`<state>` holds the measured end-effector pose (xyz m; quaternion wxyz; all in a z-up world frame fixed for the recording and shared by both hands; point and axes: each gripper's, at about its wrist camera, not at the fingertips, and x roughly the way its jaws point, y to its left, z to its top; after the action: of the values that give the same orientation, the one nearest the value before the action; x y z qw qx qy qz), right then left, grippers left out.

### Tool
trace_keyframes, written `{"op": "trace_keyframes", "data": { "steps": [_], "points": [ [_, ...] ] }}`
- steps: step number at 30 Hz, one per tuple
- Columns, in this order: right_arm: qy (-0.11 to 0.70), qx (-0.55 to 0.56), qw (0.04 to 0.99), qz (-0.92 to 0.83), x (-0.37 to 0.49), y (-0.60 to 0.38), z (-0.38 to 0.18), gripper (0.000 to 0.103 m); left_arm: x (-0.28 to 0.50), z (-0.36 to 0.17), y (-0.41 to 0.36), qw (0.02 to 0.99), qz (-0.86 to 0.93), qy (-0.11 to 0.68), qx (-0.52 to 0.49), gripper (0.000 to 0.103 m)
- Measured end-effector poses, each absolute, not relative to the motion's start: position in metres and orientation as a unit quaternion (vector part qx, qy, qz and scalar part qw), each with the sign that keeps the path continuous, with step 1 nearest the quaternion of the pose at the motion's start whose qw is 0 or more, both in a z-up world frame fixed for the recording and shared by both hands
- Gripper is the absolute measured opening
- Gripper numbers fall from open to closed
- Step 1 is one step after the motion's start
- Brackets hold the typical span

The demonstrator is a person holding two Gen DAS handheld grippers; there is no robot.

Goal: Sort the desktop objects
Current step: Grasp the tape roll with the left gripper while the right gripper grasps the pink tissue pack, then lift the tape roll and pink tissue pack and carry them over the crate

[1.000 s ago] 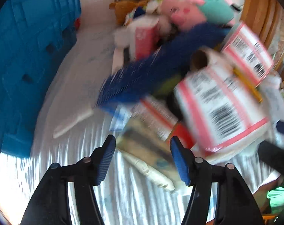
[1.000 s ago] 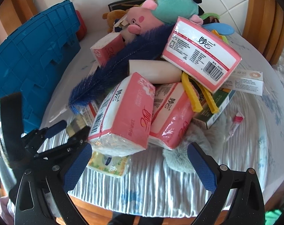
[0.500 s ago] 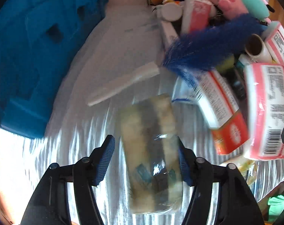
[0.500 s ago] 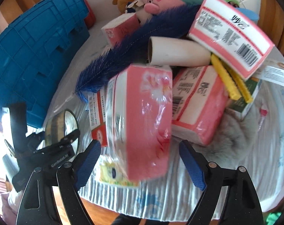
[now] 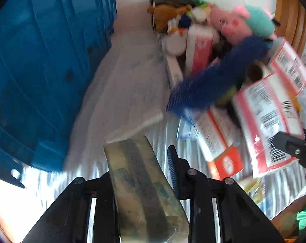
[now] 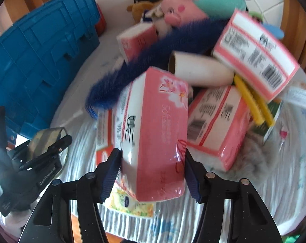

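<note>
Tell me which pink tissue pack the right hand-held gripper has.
The floral-front pink tissue pack, standing on end between the right hand-held gripper's closing pads. The other packs lie behind in the pile, barcode sides up.

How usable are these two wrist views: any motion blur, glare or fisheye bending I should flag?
Left wrist: heavy motion smear over the blue crate, blue feather and pink tissue packs; the wrapped pack in the left gripper is soft; cloth glare at lower left. Right wrist: sharper, though barcodes blur; sheen on the pink tissue pack in the right gripper. Both bend towards the edges.
</note>
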<state>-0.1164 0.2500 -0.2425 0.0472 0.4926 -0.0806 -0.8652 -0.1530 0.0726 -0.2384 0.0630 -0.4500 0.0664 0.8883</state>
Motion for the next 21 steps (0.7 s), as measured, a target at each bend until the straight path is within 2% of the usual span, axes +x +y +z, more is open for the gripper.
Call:
{"op": "trace_keyframes", "data": {
  "steps": [7,21],
  "points": [
    [-0.072,0.449,0.039,-0.89,-0.117,0.258,-0.206,0.056,-0.149,-0.184,0.073,0.072,0.916,0.072,-0.388,0.027],
    [-0.001,0.309,0.038,-0.95,-0.111,0.277,-0.074,0.055,-0.134,-0.074,0.104,0.062,0.959,0.068,-0.266,0.027]
  ]
}}
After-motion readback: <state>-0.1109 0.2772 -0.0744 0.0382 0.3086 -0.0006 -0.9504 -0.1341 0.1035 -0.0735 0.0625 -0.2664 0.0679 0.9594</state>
